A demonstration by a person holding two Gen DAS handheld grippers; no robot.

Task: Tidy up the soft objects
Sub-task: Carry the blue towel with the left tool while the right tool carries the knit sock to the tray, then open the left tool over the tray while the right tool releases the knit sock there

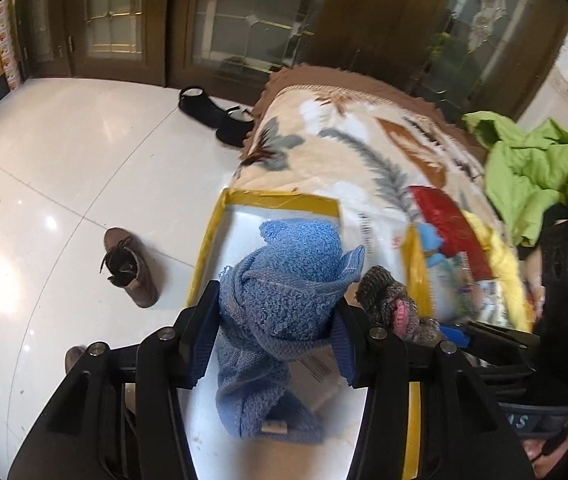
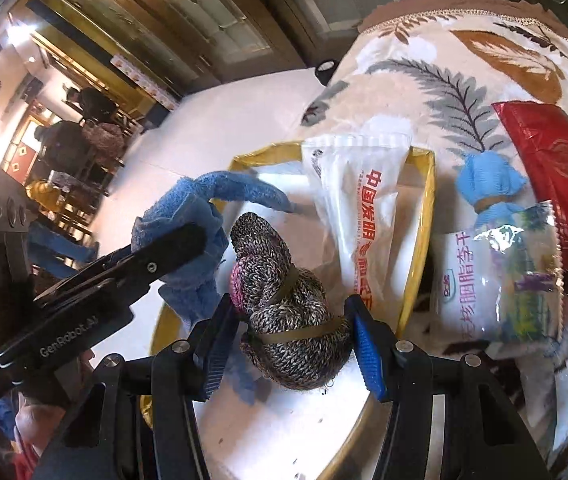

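A: What lies under both grippers?

B: A cream blanket with a grey and brown leaf print (image 1: 364, 148), and on it, just below the grippers, a shallow white cardboard box with yellow taped rim (image 1: 284, 200).

A: What does the left gripper (image 1: 271, 336) have?

B: It pinches a blue terry towel (image 1: 284, 280) above the box; the lower end hangs into it.

A: And the right gripper (image 2: 290, 344)?

B: Its jaws press a grey knitted sock bundle with pink edge (image 2: 284, 312) above the same box, just right of the towel.
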